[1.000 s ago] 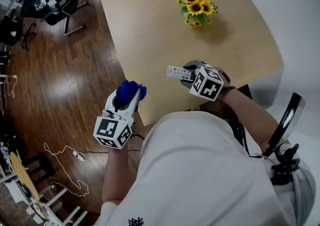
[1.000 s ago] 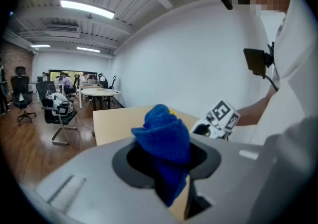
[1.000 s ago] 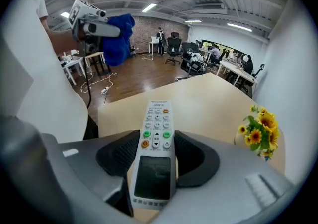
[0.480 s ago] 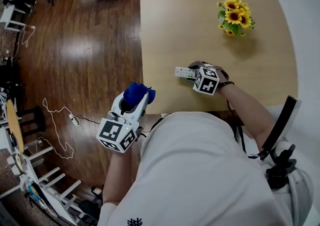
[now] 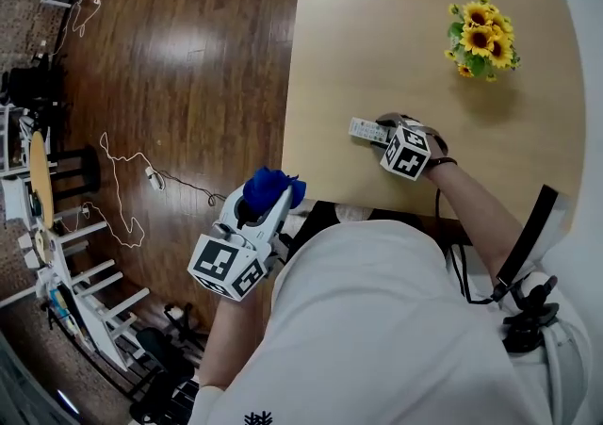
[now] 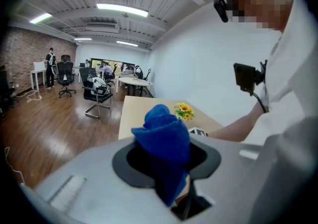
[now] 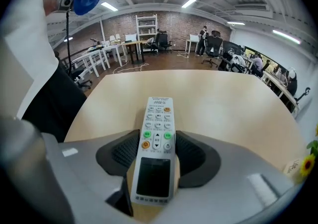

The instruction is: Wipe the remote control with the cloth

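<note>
My right gripper (image 5: 381, 132) is shut on the white remote control (image 5: 366, 129), low over the near edge of the wooden table (image 5: 396, 27). In the right gripper view the remote control (image 7: 158, 113) lies lengthwise between the jaws of the right gripper (image 7: 158, 151), buttons up. Those jaws have just eased open slightly, and the pads still rest against its sides. My left gripper (image 5: 271, 195) hangs over the floor left of the table, shut on a bunched blue cloth (image 5: 270, 187). The cloth (image 6: 164, 136) bulges out of the left gripper (image 6: 167, 156).
A small bunch of sunflowers (image 5: 481, 37) stands at the far right of the table. Wooden floor (image 5: 188, 84) with a loose cable (image 5: 122, 169) lies to the left. Desks and office chairs (image 6: 97, 94) stand further off, with people in the distance.
The right gripper has sunk toward the tabletop with the remote control. The left gripper with the cloth has risen and swung nearer the table edge. The head view has shifted.
</note>
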